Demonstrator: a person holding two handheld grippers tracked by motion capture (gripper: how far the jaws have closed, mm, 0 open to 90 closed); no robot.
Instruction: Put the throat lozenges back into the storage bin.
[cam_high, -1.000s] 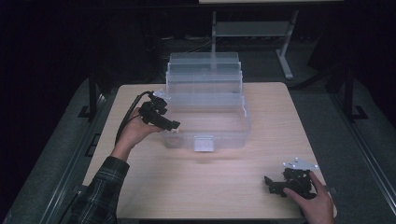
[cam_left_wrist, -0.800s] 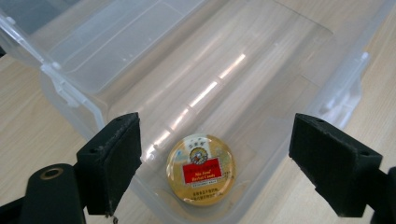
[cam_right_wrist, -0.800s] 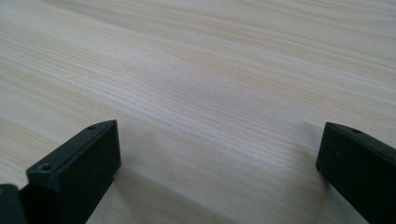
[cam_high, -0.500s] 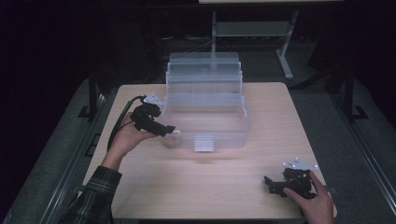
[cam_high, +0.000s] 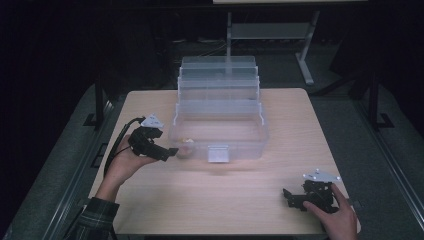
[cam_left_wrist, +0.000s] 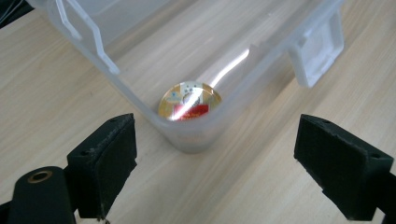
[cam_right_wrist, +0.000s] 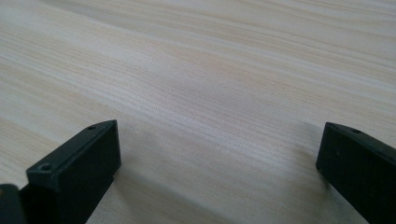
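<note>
currently i hold left gripper (cam_left_wrist: 212, 154) wide open, empty, outside the clear box's (cam_high: 220, 131) near-left corner | round tin (cam_left_wrist: 189, 101) lies inside that corner | right gripper (cam_high: 295, 199) open, idle at table's (cam_high: 235, 200) near-right corner | next, i judge: reach over the wall.

A round gold-and-red disc (cam_left_wrist: 189, 101) lies flat in the clear plastic box's (cam_left_wrist: 219, 116) near corner.
</note>
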